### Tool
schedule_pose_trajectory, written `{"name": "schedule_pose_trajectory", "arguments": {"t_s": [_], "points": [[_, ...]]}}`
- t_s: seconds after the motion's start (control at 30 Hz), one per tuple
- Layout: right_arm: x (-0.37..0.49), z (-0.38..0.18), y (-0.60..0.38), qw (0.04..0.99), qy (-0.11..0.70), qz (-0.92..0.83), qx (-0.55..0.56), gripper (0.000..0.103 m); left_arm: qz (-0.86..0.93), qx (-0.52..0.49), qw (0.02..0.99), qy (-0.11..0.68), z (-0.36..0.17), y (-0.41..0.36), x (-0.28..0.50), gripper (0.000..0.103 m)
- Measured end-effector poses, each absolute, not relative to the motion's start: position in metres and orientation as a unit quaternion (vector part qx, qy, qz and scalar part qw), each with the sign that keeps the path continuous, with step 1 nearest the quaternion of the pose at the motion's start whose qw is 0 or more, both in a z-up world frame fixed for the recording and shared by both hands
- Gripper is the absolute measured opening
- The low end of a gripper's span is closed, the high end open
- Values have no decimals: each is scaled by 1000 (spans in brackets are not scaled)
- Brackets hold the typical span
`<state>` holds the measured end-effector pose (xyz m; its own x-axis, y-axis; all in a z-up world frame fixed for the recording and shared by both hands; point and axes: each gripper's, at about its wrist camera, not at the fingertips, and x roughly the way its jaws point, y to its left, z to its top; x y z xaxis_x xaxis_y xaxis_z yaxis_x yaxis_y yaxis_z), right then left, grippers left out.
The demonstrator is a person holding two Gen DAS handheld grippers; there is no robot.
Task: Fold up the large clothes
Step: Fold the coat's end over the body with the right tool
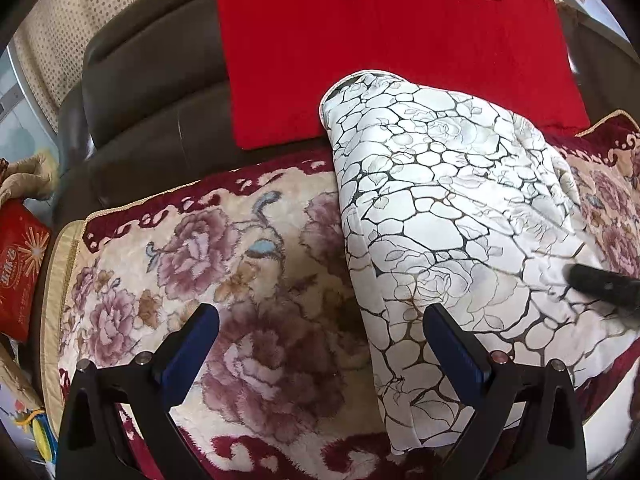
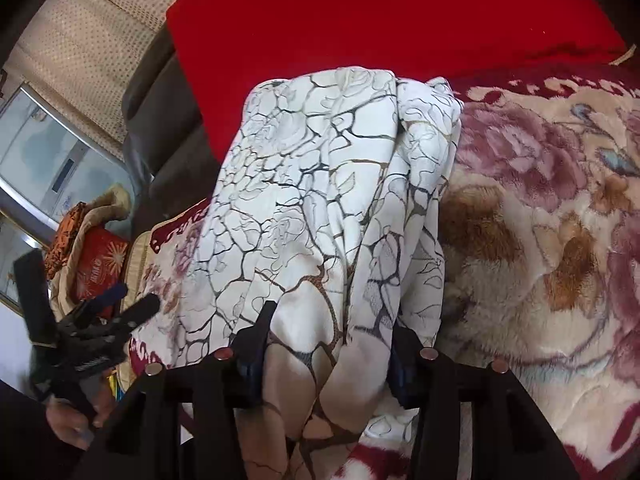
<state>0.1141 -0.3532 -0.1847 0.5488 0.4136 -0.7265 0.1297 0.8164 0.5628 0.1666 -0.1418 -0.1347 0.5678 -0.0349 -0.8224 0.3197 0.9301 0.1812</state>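
White garment veined black-brown — red cushion, floral blanket

hidden: garment covers right hand-held gripper fingertips | blurred: left hand-held gripper

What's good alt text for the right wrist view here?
The right gripper has a bunched fold of a white garment with dark crackle and rose print between its two fingers, on a plush floral sofa cover. A red cushion leans behind it. At far left, the left gripper hangs open beside the cloth.
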Motion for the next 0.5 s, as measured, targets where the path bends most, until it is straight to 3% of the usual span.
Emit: {"name": "schedule_pose_trajectory", "arguments": {"t_s": [0.1,0.2,0.4,0.47,0.5], "points": [[106,-169,-353,821,474,88,305,74,-101,157,871,454,-135,-142,165,101],[97,-154,-352,816,471,116,313,80,-101,155,871,456,-136,-141,163,101],[82,-161,-331,808,491,130,299,80,-108,150,865,467,-143,-141,155,101],[82,-167,-326,810,490,127,296,60,-115,146,860,476,-147,-141,153,101],[82,-168,-323,812,490,128,290,40,-117,146,858,478,-149,-141,152,101]]}}
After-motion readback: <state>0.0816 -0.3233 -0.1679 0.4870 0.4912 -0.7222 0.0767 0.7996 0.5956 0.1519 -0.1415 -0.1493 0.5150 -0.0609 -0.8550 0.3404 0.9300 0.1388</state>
